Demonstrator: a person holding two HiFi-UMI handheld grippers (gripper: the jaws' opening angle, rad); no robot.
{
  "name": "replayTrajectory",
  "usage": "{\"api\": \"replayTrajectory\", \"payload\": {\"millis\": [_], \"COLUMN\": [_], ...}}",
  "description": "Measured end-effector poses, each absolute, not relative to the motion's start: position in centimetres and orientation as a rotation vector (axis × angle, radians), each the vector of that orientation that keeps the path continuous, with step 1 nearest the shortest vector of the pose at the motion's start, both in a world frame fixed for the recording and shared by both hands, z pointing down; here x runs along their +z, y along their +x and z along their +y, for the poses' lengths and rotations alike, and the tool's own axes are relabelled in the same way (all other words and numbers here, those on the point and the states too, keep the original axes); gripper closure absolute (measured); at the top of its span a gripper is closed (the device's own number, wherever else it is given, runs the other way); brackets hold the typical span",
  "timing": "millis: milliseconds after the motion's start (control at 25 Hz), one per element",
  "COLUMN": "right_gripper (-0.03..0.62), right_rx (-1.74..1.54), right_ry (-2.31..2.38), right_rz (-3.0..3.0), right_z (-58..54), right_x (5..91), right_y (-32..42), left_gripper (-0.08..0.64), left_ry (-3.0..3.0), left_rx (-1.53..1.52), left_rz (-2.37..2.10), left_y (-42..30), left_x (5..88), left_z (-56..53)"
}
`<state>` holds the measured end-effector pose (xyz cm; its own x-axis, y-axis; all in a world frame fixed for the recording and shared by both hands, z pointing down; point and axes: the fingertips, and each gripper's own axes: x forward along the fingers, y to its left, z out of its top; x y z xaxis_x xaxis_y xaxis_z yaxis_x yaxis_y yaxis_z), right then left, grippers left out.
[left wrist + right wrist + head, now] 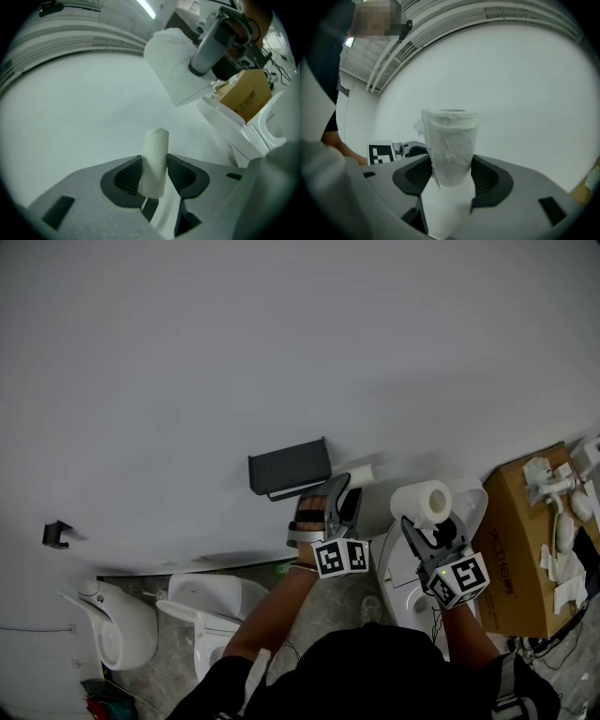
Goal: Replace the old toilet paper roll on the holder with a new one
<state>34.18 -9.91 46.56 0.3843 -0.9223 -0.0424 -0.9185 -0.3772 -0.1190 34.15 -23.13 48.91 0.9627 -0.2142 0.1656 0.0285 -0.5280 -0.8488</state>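
Both arms reach out about level toward the wall (281, 352). The left gripper (154, 175) pinches the bare cardboard tube (156, 147) just right of the holder (289, 465). The right gripper (451, 176) clamps the fresh roll (451, 138) farther right.

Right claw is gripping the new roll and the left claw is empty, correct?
No. The left claw isn't empty: it's shut on the bare tube, as the left gripper view shows. The right claw does grip the new roll.
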Motion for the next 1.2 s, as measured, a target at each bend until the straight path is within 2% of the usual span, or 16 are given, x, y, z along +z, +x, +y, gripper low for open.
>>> {"api": "replayTrajectory", "payload": {"millis": [600,1200], "right_gripper": [0.341,0.342], "right_rx": [-0.062,-0.174], "right_ry": [-2.479,-2.252], "right_rz": [1.703,1.764], "right_z": [-12.3,-18.6], "right_x": [46.9,46.7], "right_y": [33.3,31.7], "left_gripper": [0.391,0.391], "left_ry": [-2.931,-2.960], "left_rx": [0.011,0.108], "left_rz": [0.142,0.242], "left_y": [28.6,23.8], "left_x": [42.4,40.2], "left_z": [-23.0,-26.1]}}
